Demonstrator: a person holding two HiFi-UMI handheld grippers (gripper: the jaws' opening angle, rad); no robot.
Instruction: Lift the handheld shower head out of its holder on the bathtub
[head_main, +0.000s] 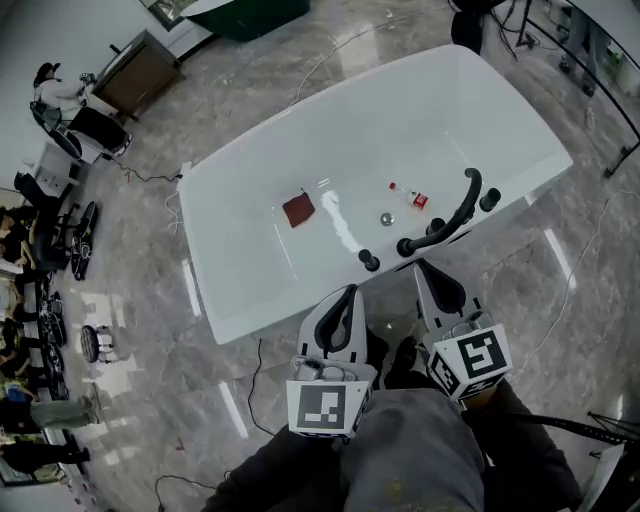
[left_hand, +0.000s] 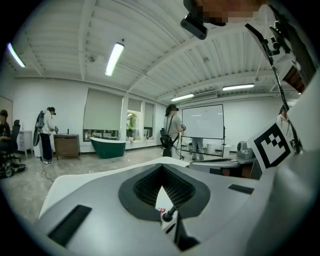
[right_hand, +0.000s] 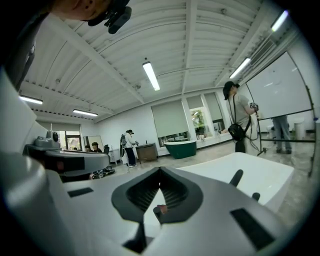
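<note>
The white bathtub (head_main: 240, 290) fills the middle of the head view. On its near rim the black handheld shower head (head_main: 452, 217) lies in its holder, between two black knobs (head_main: 370, 262) (head_main: 489, 199). My left gripper (head_main: 349, 294) hangs shut just short of the near rim, left of the shower head, with nothing in it. My right gripper (head_main: 426, 267) is shut and empty too, its tips close below the shower head's lower end. In the right gripper view the shower head (right_hand: 236, 177) rises to the right of the shut jaws (right_hand: 160, 178). The left gripper view shows shut jaws (left_hand: 161, 173).
In the tub lie a red-brown cloth (head_main: 298, 210), a small bottle (head_main: 411, 197) and the drain (head_main: 385, 217). Cables (head_main: 250, 385) run over the marble floor. People and gear (head_main: 45, 250) stand at the left, with a wooden cabinet (head_main: 135, 75) and a green tub (left_hand: 107, 146) farther off.
</note>
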